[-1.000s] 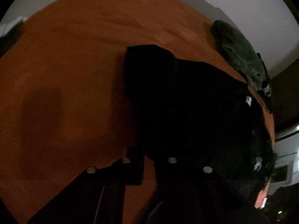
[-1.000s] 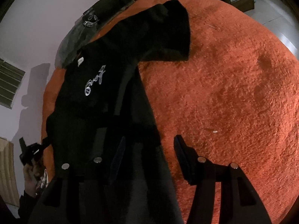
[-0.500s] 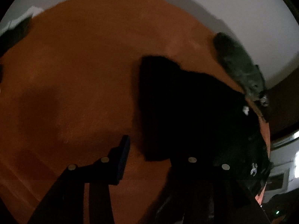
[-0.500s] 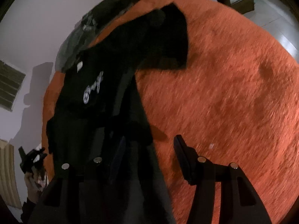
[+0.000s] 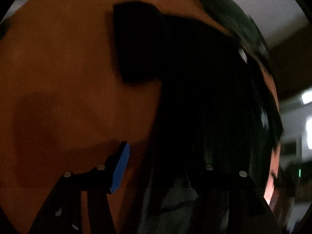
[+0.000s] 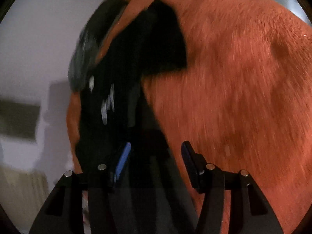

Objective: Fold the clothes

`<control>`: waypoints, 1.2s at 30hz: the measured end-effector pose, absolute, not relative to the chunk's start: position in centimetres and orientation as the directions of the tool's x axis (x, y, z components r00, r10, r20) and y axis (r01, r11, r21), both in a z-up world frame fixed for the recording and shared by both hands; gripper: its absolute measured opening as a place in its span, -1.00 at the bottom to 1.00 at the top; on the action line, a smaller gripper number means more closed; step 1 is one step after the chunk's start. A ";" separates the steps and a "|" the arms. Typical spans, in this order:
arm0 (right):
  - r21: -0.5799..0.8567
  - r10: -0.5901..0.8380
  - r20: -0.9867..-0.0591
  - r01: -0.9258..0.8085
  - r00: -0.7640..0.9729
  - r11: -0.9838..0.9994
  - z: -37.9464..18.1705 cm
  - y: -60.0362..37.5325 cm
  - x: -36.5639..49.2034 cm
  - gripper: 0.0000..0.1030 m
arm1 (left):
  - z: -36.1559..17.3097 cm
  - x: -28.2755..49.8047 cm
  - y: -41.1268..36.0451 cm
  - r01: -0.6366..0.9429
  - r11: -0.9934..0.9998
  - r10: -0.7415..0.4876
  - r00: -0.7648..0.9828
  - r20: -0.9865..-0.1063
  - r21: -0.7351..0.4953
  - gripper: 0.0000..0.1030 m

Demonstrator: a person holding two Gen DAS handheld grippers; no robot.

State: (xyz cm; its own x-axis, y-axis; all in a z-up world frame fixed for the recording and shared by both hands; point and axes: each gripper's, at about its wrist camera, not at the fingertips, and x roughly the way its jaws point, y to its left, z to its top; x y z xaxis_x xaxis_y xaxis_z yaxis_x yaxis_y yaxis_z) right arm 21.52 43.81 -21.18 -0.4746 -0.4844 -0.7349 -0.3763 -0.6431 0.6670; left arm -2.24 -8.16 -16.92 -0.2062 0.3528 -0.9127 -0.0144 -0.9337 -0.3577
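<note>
Black shirt (image 6: 136, 74) lies spread on the orange blanket (image 6: 243, 97), beside a dark green garment (image 5: 230, 17). I see both grippers, left (image 5: 161, 167) and right (image 6: 155, 158), jaws apart, gripping nothing.

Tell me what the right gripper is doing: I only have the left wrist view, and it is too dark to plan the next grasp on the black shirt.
Observer: The right gripper is open, with nothing clamped.
Operator: Where does it sit relative to the shirt?
Observer: It straddles the edge of the black shirt: the blue-padded finger is over black cloth, and the other finger is over the bare orange blanket.
</note>
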 end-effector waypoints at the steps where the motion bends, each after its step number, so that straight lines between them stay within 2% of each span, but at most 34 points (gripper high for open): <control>1: 0.643 -0.491 -0.755 -0.347 -0.434 -0.682 -20.9 43.1 22.4 0.04 | -17.1 -0.7 -8.2 -0.045 -0.929 0.370 -0.175 -0.913 -0.368 0.08; 6: 0.555 -0.480 -0.825 -0.268 -0.298 -0.788 -20.7 40.8 29.3 0.04 | -18.7 6.3 -9.4 -0.093 -0.912 0.406 -0.054 -0.912 -0.400 0.08; 10: 0.559 -0.499 -0.828 -0.309 -0.255 -0.770 -21.7 40.3 33.8 0.04 | -19.5 11.9 -12.0 -0.068 -0.900 0.432 -0.015 -0.902 -0.430 0.08; 12: 0.544 -0.493 -0.838 -0.298 -0.234 -0.784 -22.1 39.6 35.1 -0.25 | -19.7 13.0 -12.5 -0.059 -0.901 0.430 -0.013 -0.903 -0.429 0.08; 14: 0.499 -0.456 -0.864 -0.259 -0.212 -0.827 -22.1 38.7 35.8 -0.95 | -19.8 13.9 -12.7 -0.044 -0.898 0.438 -0.022 -0.898 -0.437 0.07; 15: 0.483 -0.437 -0.872 -0.243 -0.219 -0.841 -22.0 38.4 36.1 -0.95 | -19.8 14.3 -12.8 -0.034 -0.897 0.442 -0.027 -0.897 -0.441 -0.08; 16: 0.484 -0.432 -0.870 -0.245 -0.238 -0.840 -21.7 38.4 36.3 -0.95 | -19.9 14.6 -12.9 -0.023 -0.895 0.446 -0.032 -0.895 -0.445 -0.59; 17: 0.486 -0.426 -0.867 -0.251 -0.257 -0.837 -21.4 38.4 36.5 -0.95 | -20.0 15.0 -13.0 -0.009 -0.894 0.448 -0.033 -0.893 -0.448 -0.82; 19: 0.493 -0.418 -0.861 -0.277 -0.289 -0.825 -20.7 38.9 37.2 -0.96 | -20.2 15.6 -13.6 0.024 -0.891 0.453 -0.026 -0.891 -0.453 -0.93; 23: 0.501 -0.411 -0.856 -0.309 -0.314 -0.809 -19.9 40.2 38.8 -0.99 | -20.0 14.8 -12.8 0.044 -0.893 0.446 -0.047 -0.894 -0.448 -0.94; 28: 0.493 -0.413 -0.865 -0.335 -0.285 -0.802 -22.4 39.6 39.1 -0.99 | -20.6 15.5 -13.2 0.066 -0.881 0.466 -0.056 -0.883 -0.469 -0.94; 31: 0.502 -0.418 -0.856 -0.299 -0.304 -0.811 -21.5 39.4 39.2 -0.96 | -20.4 15.7 -13.5 0.012 -0.884 0.466 -0.061 -0.883 -0.467 -0.93; 33: 0.454 -0.380 -0.878 -0.253 -0.292 -0.854 -20.8 38.9 39.2 -0.66 | -20.3 17.1 -14.6 -0.027 -0.888 0.460 -0.048 -0.886 -0.460 -0.86; 34: 0.448 -0.378 -0.881 -0.239 -0.285 -0.862 -20.8 38.7 39.3 -0.32 | -20.4 16.9 -14.4 -0.030 -0.885 0.465 -0.039 -0.885 -0.464 -0.73; 35: 0.451 -0.383 -0.880 -0.236 -0.281 -0.861 -20.9 38.7 39.4 -0.14 | -20.5 16.8 -14.3 -0.031 -0.882 0.471 -0.032 -0.882 -0.470 -0.64; 36: 0.455 -0.388 -0.878 -0.243 -0.279 -0.856 -21.1 38.7 39.6 -0.14 | -20.6 16.7 -14.3 -0.029 -0.878 0.478 -0.032 -0.878 -0.477 -0.49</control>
